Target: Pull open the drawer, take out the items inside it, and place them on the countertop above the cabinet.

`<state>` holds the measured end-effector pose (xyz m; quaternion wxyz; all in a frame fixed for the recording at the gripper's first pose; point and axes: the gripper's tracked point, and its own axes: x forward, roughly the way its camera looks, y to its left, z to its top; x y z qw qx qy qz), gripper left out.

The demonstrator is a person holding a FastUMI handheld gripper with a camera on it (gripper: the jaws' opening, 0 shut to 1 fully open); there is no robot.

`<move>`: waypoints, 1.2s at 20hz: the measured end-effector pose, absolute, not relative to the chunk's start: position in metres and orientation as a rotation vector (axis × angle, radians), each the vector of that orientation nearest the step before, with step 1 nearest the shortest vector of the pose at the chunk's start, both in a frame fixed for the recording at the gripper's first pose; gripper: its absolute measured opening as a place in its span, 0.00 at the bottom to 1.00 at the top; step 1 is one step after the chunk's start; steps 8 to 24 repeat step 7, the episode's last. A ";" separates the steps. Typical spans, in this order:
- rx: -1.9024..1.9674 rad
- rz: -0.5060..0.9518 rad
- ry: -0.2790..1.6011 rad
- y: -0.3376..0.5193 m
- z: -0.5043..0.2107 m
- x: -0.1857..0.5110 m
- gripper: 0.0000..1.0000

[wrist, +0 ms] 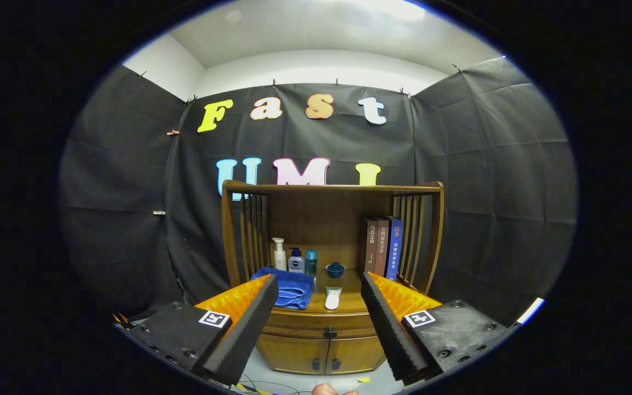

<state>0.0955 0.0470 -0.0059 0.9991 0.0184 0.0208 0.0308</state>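
A wooden cabinet (316, 351) stands against the booth's wall, straight ahead of my gripper (320, 288). Its drawer (299, 325) sits closed under the countertop (349, 303), with a dark knob (329, 332) in the middle. My gripper is open, its fingers wide apart and some way back from the cabinet, nothing between them. On the countertop lie a folded blue towel (289, 288) and a small white tube (332, 299).
A slatted wooden shelf frame (332, 189) rises over the countertop. At its back stand a pump bottle (279, 255), two small bottles (296, 261), a blue bowl (335, 269) and three upright books (382, 247). Two lower doors (324, 356) sit under the drawer. Cables (261, 384) lie on the floor.
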 end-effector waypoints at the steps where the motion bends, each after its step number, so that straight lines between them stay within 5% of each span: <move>1: 0.040 0.062 0.041 0.047 -0.005 0.090 0.99; 24: 0.068 0.039 0.050 0.028 -0.010 0.067 0.99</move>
